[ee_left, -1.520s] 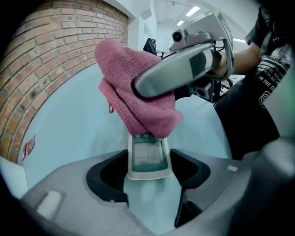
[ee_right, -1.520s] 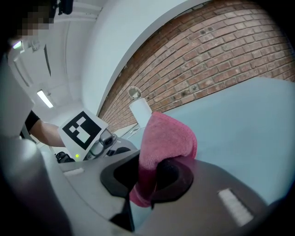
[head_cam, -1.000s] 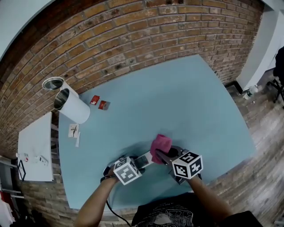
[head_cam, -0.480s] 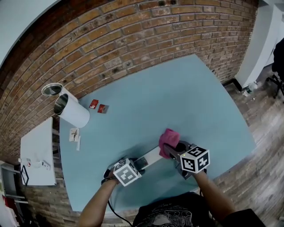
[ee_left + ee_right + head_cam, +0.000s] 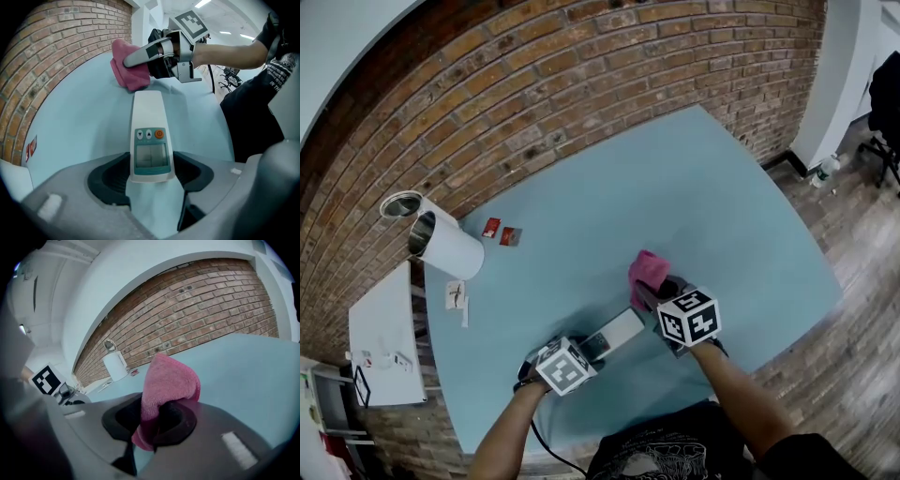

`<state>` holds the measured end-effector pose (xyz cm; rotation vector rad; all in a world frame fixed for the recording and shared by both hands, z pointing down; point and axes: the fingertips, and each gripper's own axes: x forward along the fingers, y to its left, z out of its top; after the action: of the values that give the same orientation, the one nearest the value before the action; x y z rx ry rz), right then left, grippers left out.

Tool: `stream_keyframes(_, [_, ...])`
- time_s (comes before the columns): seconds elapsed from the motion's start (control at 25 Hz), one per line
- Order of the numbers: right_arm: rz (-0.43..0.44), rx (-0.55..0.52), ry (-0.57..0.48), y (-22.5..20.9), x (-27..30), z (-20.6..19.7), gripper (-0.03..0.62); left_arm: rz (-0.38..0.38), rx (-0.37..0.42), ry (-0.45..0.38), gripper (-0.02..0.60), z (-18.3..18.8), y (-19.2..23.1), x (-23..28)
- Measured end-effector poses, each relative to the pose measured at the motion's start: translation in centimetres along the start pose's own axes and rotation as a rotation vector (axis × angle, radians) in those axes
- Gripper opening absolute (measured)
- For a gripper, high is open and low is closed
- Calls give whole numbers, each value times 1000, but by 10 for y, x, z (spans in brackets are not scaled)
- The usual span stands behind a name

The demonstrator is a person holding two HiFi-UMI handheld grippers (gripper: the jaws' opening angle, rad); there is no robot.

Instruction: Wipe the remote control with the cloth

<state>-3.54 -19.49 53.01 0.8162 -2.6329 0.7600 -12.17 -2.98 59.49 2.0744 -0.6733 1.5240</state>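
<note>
A white remote control (image 5: pixel 617 333) with a small screen and an orange button (image 5: pixel 149 136) lies on the light blue table (image 5: pixel 694 206). Its near end sits between the jaws of my left gripper (image 5: pixel 595 345), whose pads press its sides (image 5: pixel 150 176). My right gripper (image 5: pixel 654 292) is shut on a folded pink cloth (image 5: pixel 648 269). In the left gripper view the cloth (image 5: pixel 131 75) hangs just beyond the remote's far tip, with the right gripper (image 5: pixel 140 56) reaching in from the right. In the right gripper view the cloth (image 5: pixel 168 385) bulges up out of the pinched jaws (image 5: pixel 157 420).
A white cylinder (image 5: pixel 450 248) lies on its side at the table's far left, with a metal can (image 5: pixel 398 203) behind it. Two small red packets (image 5: pixel 491 227) and paper slips (image 5: pixel 456 293) lie nearby. A white side table (image 5: pixel 380 333) stands left, and a brick wall (image 5: pixel 581 84) lies beyond.
My right gripper has carried the pink cloth from over the remote's far part out past its far tip. The left gripper and the remote have stayed put.
</note>
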Motion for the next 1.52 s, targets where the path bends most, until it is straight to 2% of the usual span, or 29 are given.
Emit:
stream_keyframes(0.36, [41,2,16,13,-5,-12,64,-2,-1,8,288,-2,0,0])
stream_keyframes(1.12, [-21,43,-3,16,-48,-33,64,5,-3,-6,287,0,1,-1])
stream_keyframes(1.52, [-3,94,-24,33,-65,-45,64,2,2,-16,287,-1,-1,-1])
